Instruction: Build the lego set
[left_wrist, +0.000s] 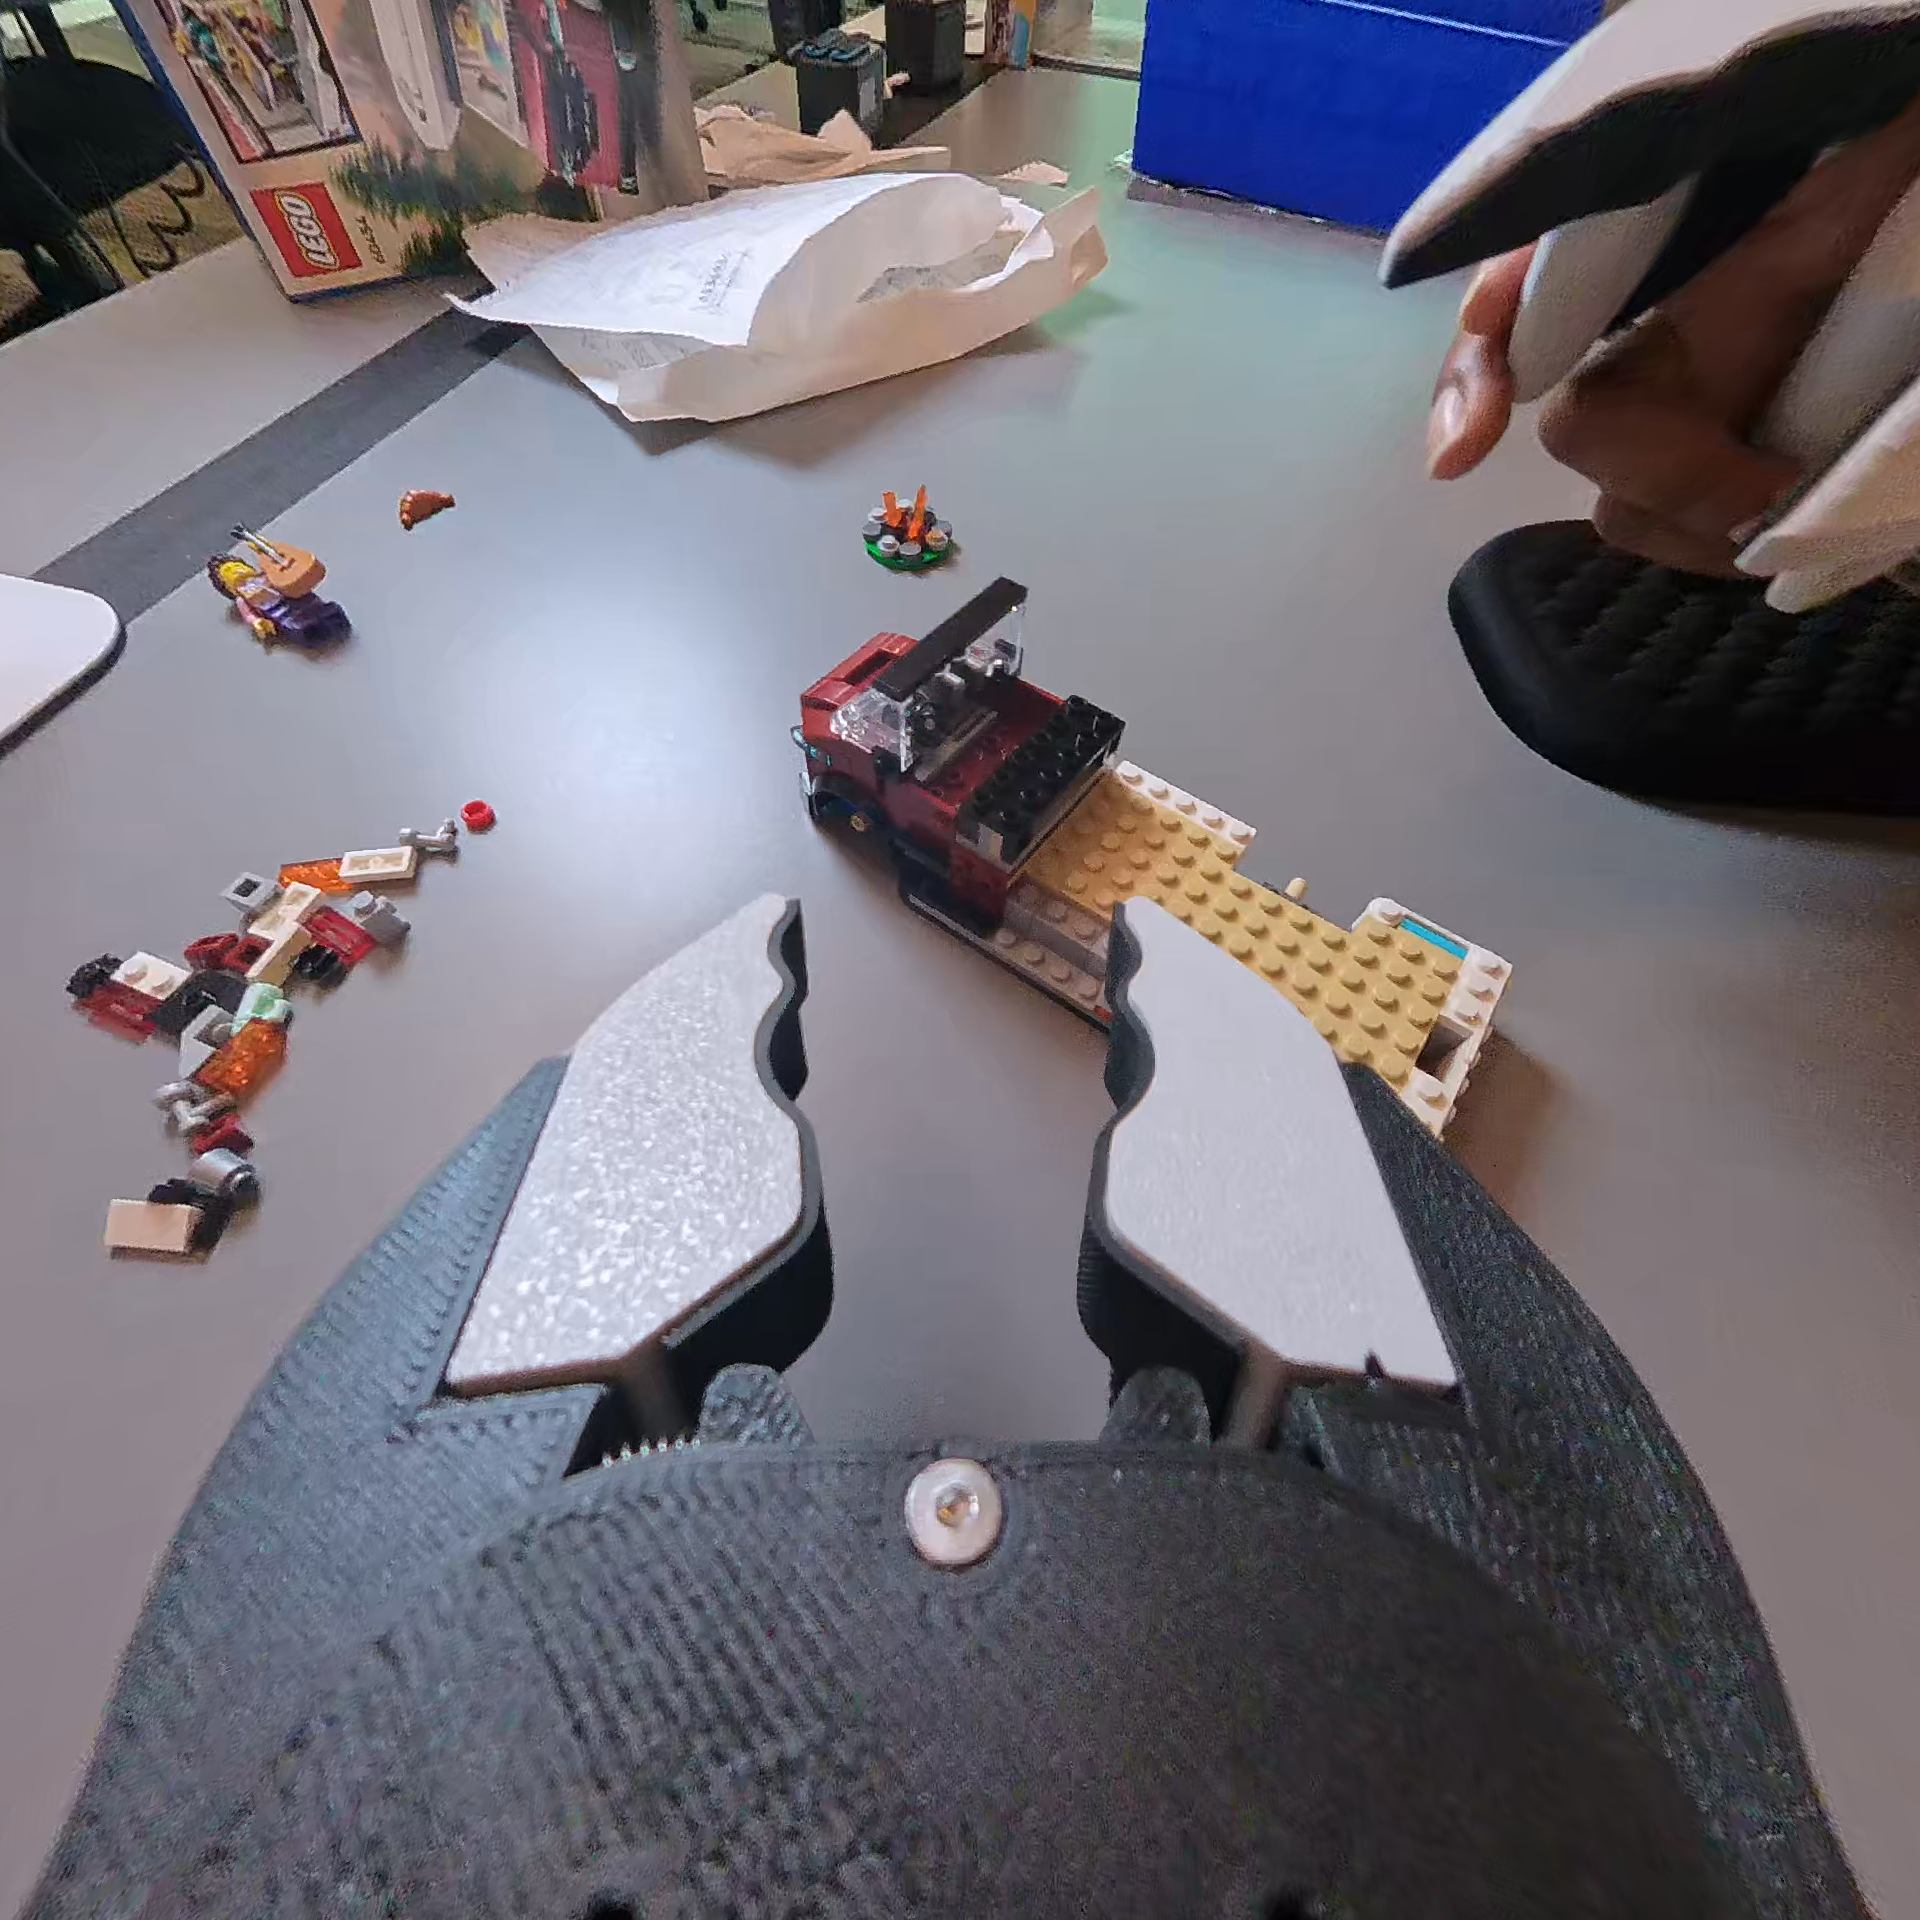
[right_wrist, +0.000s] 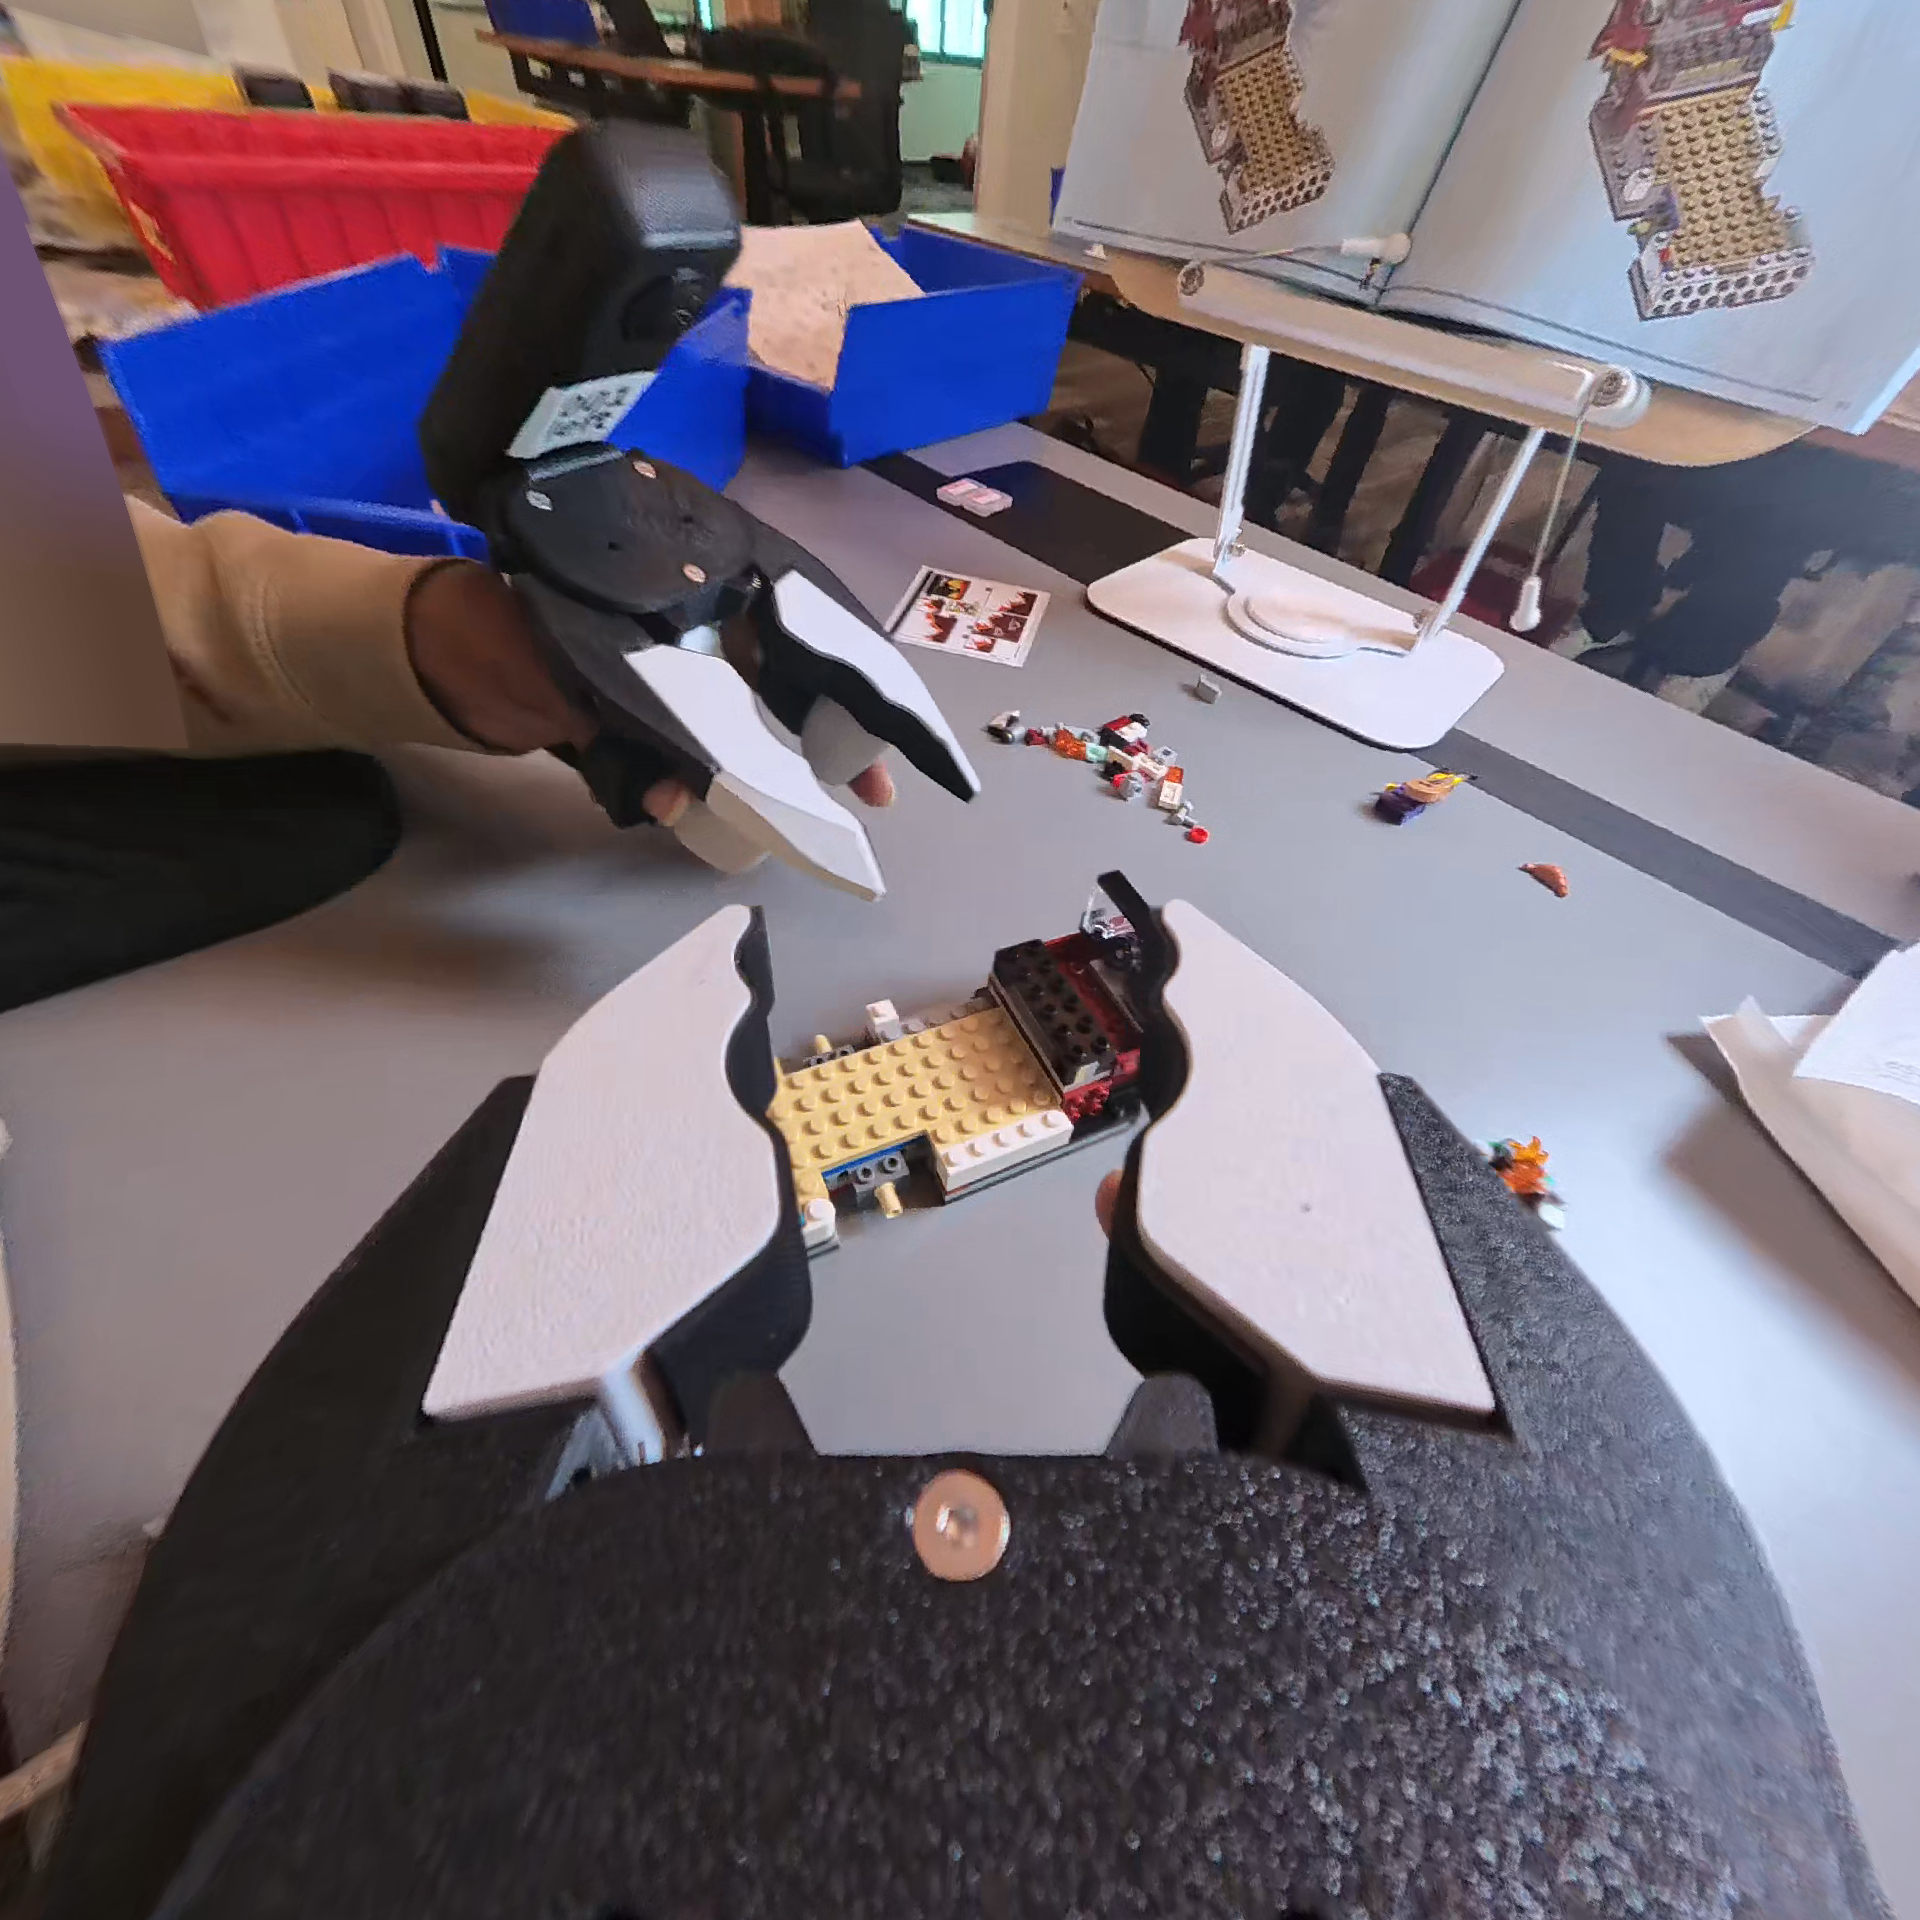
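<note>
A partly built brick model lies on the grey table (left_wrist: 623, 644): a dark red truck cab (left_wrist: 935, 758) with black bricks, joined to a tan studded plate (left_wrist: 1247, 914). My left gripper (left_wrist: 956, 914) is open and empty, just above the table, with its right fingertip (left_wrist: 1143, 956) over the model's near edge. My right gripper (right_wrist: 956, 914) is open and empty and hovers above the model; the tan plate (right_wrist: 914, 1091) shows between its fingers, untouched. In the left wrist view the right gripper (left_wrist: 1662, 156) is up high at the right. The left gripper (right_wrist: 920, 836) shows open in the right wrist view.
A pile of loose small bricks (left_wrist: 239, 997) lies at the left. Beyond it are a minifigure with a guitar (left_wrist: 275, 592), a brown croissant piece (left_wrist: 424, 506) and a small campfire build (left_wrist: 907, 535). A white paper bag (left_wrist: 790, 291), a toy box (left_wrist: 416, 125), blue bins (right_wrist: 312, 384) and a booklet stand (right_wrist: 1299, 644) stand farther back.
</note>
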